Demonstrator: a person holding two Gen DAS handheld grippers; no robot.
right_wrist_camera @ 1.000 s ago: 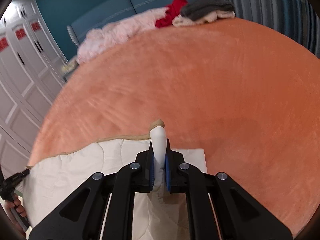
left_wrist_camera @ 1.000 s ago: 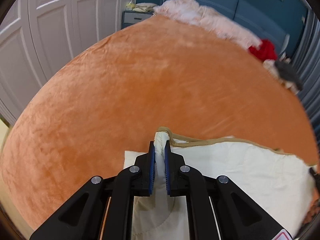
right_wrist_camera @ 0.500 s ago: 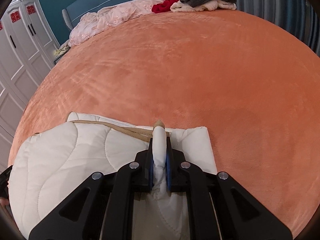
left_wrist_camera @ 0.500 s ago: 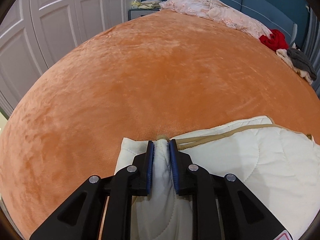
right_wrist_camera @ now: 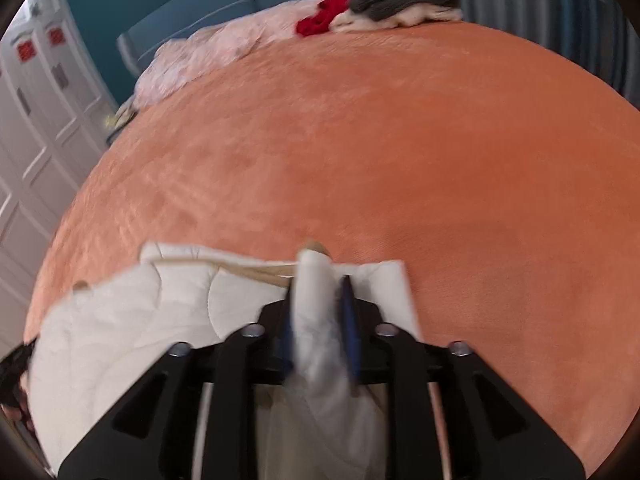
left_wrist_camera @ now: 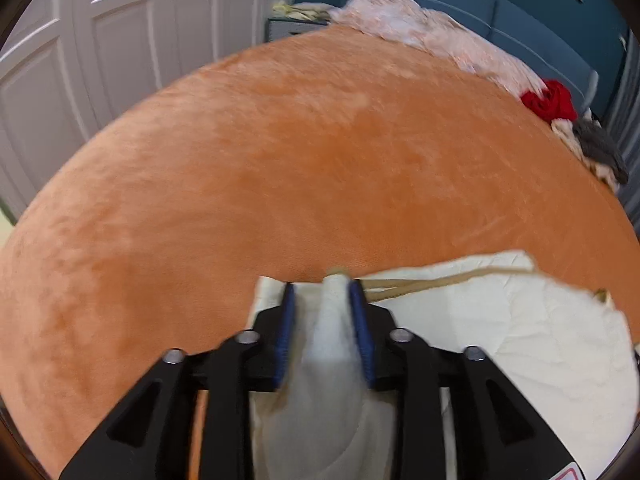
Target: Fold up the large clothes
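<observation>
Cream quilted fabric, tan-trimmed, is what's laid out at the near edge of the orange bed (left_wrist_camera: pixel 320 152), so that's where the quilt (left_wrist_camera: pixel 520 332) is found. A bunched fold is seen between the parted jaws of the left gripper (left_wrist_camera: pixel 322 300), and the same goes for the right gripper (right_wrist_camera: pixel 318 280), whose jaws are spread too. Red clothes (right_wrist_camera: pixel 332 8) are piled by the headboard.

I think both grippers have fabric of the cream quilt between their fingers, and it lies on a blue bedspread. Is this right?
Not entirely. The bedspread is orange, as the left wrist view shows. The rest holds: the left gripper and right gripper each have cream quilt fabric between their fingers.
</observation>
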